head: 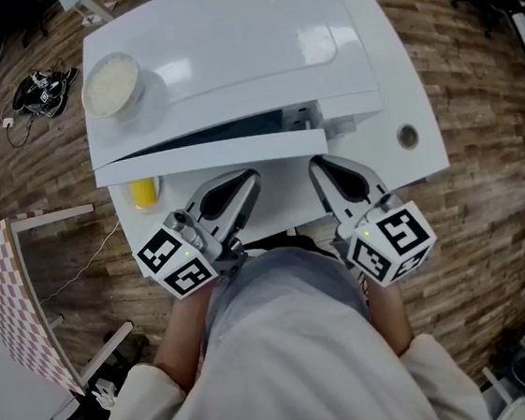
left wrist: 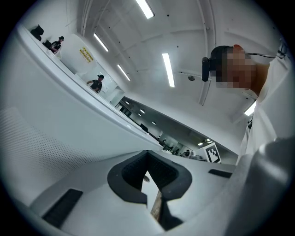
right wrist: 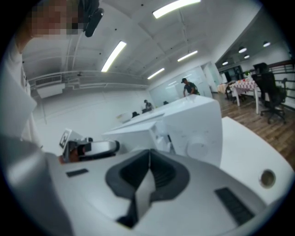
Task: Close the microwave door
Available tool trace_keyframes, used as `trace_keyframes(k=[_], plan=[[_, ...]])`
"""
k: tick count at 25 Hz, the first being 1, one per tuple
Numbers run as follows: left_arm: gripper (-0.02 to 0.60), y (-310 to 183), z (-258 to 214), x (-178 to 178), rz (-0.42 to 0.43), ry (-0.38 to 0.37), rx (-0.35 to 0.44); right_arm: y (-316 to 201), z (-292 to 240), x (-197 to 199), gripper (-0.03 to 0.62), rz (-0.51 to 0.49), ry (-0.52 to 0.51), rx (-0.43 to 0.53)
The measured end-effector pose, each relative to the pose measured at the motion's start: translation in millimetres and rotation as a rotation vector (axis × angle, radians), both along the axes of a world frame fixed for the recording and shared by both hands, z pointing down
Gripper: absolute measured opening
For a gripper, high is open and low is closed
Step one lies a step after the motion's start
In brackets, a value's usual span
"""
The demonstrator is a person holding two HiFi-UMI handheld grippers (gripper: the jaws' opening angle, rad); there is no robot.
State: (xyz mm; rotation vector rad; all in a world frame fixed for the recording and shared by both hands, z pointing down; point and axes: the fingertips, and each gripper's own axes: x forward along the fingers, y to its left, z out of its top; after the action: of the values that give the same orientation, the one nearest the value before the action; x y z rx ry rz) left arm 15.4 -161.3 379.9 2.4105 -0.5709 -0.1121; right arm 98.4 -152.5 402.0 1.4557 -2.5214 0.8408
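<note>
A checkered panel (head: 3, 290) in a pale wooden frame is seen at nine o'clock of the head view. It stands on the herringbone wood floor (head: 494, 178), apart from the smooth white counter (head: 409, 93). Open floor is left all round the counter.

A round, cream-coloured bowl (head: 111, 84) is set on the glossy white top of the microwave (head: 224, 39), towards its ten o'clock corner. The microwave door (head: 209, 156) is found ajar along the front edge. A dark wedge of opening is shown behind it, widest at the left end and closing towards the right. A small yellow object (head: 144, 191) lies on the counter just below the door's left end.

The left claw (head: 250, 176) is held at six o'clock of the door, near its lower edge. Whether it touches the door cannot be told. In the left gripper view its dark ribbed pads (left wrist: 161, 173) are pressed together at the tips, with nothing gripped between them.

The right claw (head: 318, 164) is held just beside it, at three o'clock. Its tips are likewise brought together and nothing is held. A bare strip of counter separates the two claws. In the right gripper view the door edge stands out from the boxy casing, beside a round dial (right wrist: 196, 148).

A round grommet hole (head: 408, 136) is sunk in the counter at three o'clock of the microwave, near the rounded corner.
</note>
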Motion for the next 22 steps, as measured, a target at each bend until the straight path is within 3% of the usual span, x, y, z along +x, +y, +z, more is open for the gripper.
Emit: trace_keyframes(k=[22], plan=[[0.014, -10.8, 3.8, -8.6, -0.034, 0.015, -0.031, -16.3, -0.1, 6.6, 0.023, 0.057, 0.011, 0.009]])
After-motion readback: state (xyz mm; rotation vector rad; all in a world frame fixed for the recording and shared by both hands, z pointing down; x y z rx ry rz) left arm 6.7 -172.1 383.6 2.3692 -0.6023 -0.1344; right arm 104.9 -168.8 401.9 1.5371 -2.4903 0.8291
